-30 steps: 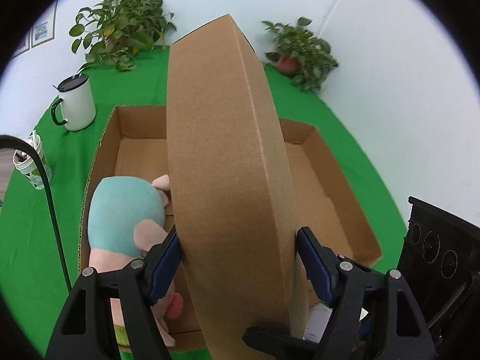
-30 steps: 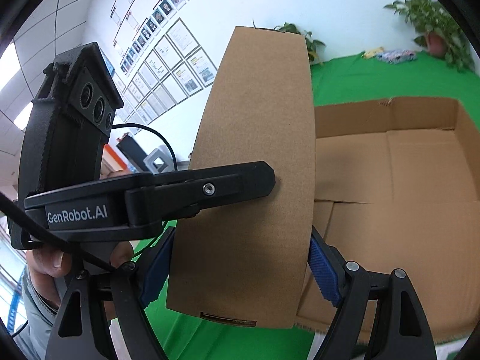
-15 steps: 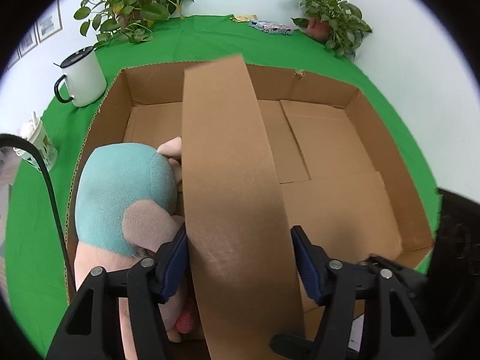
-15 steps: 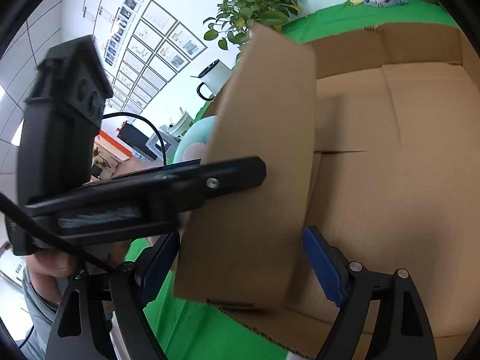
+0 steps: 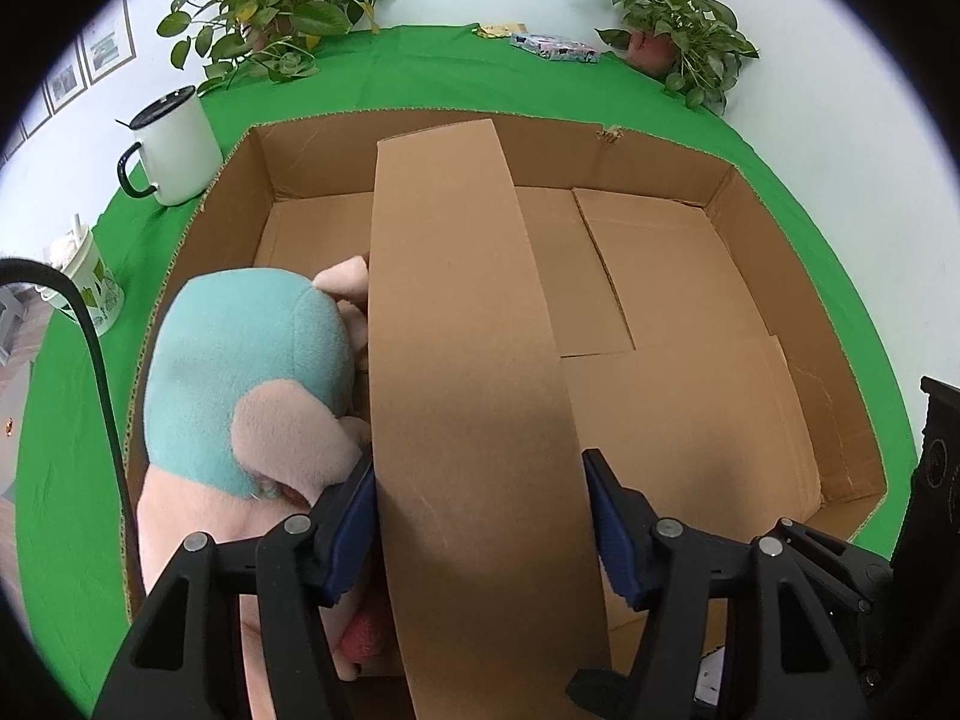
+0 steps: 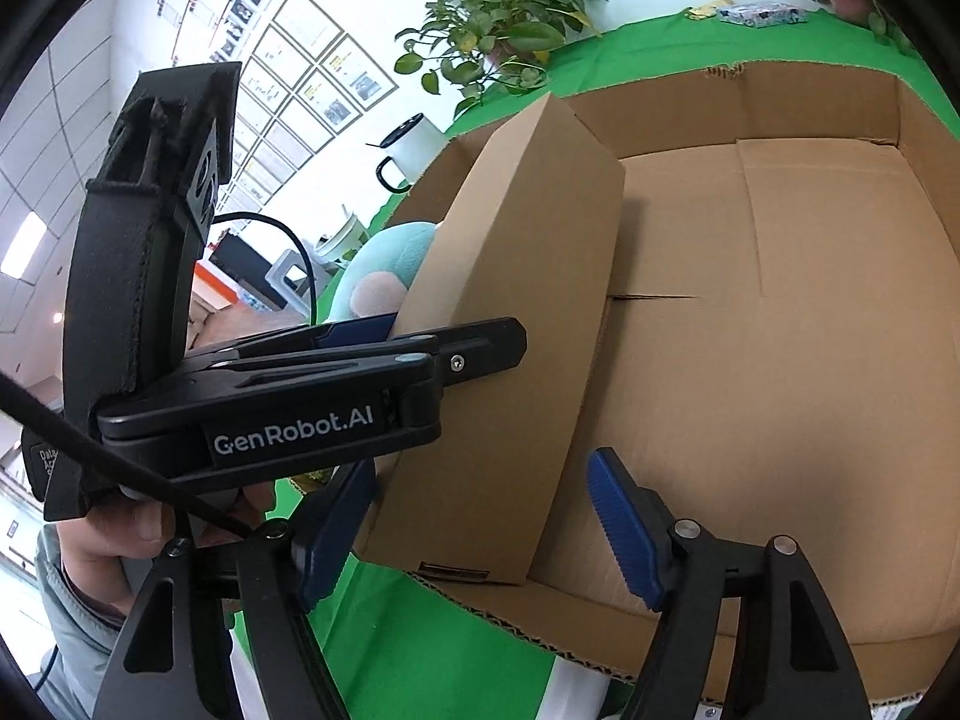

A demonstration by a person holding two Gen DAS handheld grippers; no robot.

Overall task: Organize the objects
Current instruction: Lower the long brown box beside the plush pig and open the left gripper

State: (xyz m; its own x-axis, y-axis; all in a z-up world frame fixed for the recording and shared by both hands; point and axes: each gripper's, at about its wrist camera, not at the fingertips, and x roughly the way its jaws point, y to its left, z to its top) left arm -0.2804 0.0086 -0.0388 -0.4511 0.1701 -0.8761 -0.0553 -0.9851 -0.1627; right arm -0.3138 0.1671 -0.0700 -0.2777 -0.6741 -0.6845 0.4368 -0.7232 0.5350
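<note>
A long flat brown cardboard box (image 5: 468, 360) stands on its edge inside a large open carton (image 5: 852, 360). My left gripper (image 5: 480, 522) is shut on its near end, one blue pad on each face. A teal and pink plush toy (image 5: 252, 372) lies in the carton's left side, against the box. In the right wrist view the same box (image 6: 516, 312) shows with the left gripper's fingers (image 6: 468, 354) clamped on it. My right gripper (image 6: 486, 522) is open around the box's near lower end; its right pad stands clear of the cardboard.
A white mug with a black handle (image 5: 171, 147) and a small cup (image 5: 84, 282) stand left of the carton on the green cloth (image 5: 420, 72). Two potted plants (image 5: 276, 6) (image 5: 672, 18) and a small packet (image 5: 552, 48) sit at the back.
The flat box has tipped down from high above the carton and gone into it beside the plush toy. My right gripper's pads have come off the box.
</note>
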